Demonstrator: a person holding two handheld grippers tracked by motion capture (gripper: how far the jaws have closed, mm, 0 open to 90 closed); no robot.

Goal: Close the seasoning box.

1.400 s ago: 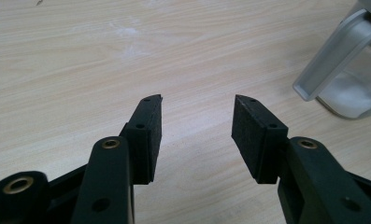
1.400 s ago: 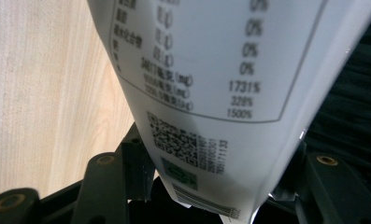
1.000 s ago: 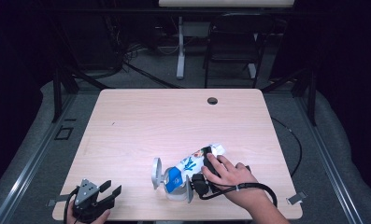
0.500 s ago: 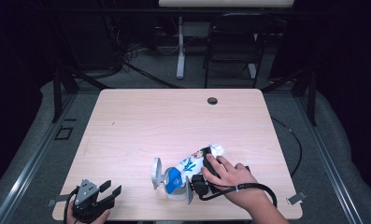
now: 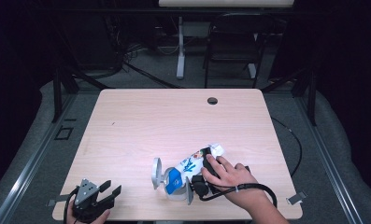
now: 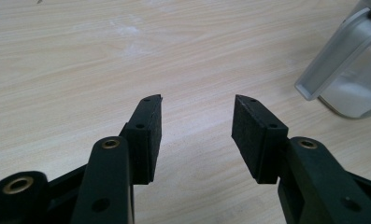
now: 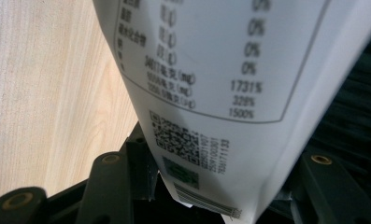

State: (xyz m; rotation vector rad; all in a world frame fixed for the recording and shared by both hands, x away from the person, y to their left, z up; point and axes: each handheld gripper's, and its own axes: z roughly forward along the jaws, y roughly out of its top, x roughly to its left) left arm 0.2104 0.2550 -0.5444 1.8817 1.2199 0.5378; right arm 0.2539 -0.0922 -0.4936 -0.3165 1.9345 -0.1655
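Right gripper [image 5: 192, 184] has its fingers clamped on a white printed-plastic pouch with blue graphics [image 5: 192, 164], which lies near the front edge of the light wood-grain worktop [image 5: 174, 121], right of centre; the right gripper view shows the pouch's label panel with QR code [image 7: 220, 93] wedged between both black fingers. Left gripper [image 5: 106, 193] sits at the front-left corner, fingers [image 6: 148, 133] spread apart with nothing between them, just above bare worktop. A silvery metal stand [image 5: 156, 173] touches the pouch's left end.
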